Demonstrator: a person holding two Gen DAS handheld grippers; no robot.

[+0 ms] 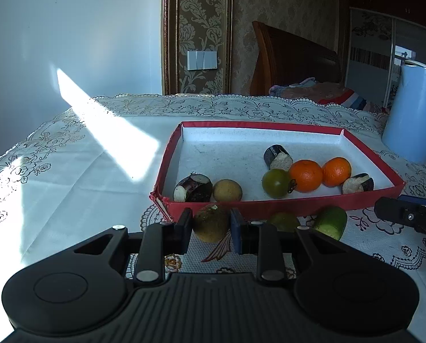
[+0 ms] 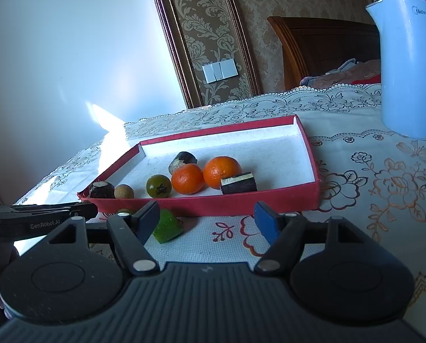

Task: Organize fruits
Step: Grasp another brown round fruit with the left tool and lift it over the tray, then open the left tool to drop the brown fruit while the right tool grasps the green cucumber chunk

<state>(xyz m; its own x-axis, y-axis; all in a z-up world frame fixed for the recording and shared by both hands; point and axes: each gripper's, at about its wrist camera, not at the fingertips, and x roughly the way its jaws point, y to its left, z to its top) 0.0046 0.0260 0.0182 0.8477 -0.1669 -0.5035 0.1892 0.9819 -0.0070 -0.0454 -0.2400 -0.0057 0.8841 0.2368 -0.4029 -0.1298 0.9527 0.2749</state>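
In front of the box: we see our left gripper (image 1: 211, 223) pinching a brownish-green round fruit (image 1: 210, 224) between its pads, just short of the red wall.
Right gripper: our right gripper (image 2: 207, 217) stands spread, with nothing between its fingers; a green cut piece (image 2: 167, 225) lies on the tablecloth (image 2: 384, 188) just beside its left finger.
Still outside: we count the held fruit, a green round fruit (image 1: 283, 221) partly hidden behind the left gripper, and the green cut piece (image 1: 330, 221), all close to the box's near wall.
Box: the red box (image 1: 270, 204) has a white floor and holds seven pieces.
Near row in box: a dark peeled chunk (image 1: 193, 188), a tan ball (image 1: 227, 191), a green tomato-like fruit (image 1: 277, 183), two oranges (image 1: 305, 175) touching each other, and a dark chunk (image 1: 358, 183) at the right.
Behind them: one more dark chunk (image 1: 278, 157).
Progress: we judge most of it done, three pieces left.
Far side: a pale blue kettle (image 2: 407, 65) stands well apart.
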